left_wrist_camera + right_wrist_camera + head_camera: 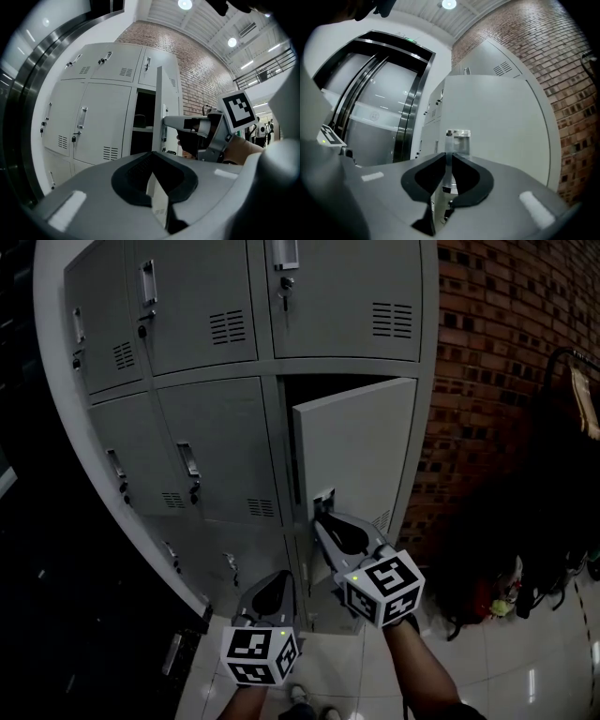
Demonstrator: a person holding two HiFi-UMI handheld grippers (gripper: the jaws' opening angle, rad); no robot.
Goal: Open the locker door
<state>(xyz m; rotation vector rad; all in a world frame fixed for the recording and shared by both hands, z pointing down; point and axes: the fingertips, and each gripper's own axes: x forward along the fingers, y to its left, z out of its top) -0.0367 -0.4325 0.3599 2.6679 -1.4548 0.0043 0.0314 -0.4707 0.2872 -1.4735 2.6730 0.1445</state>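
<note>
The grey locker door [356, 446] in the middle row's right column stands part-way open, with a dark gap along its top and left edge. My right gripper [322, 515] is shut on the door's metal handle [323, 500]. In the right gripper view the thin handle plate [457, 140] runs between the pads of the right gripper [449, 157], against the door face [501, 117]. My left gripper [281, 579] hangs lower left, shut and empty. The left gripper [152, 157] view shows the open door's edge [159, 103] and the right gripper [171, 122] at the handle.
Closed lockers [216, 446] with handles and vents fill the rows beside and above. A brick wall [487, 352] rises to the right, with dark bags [506, 559] on the tiled floor beneath it. A steel-framed doorway [408, 108] stands to the left of the lockers.
</note>
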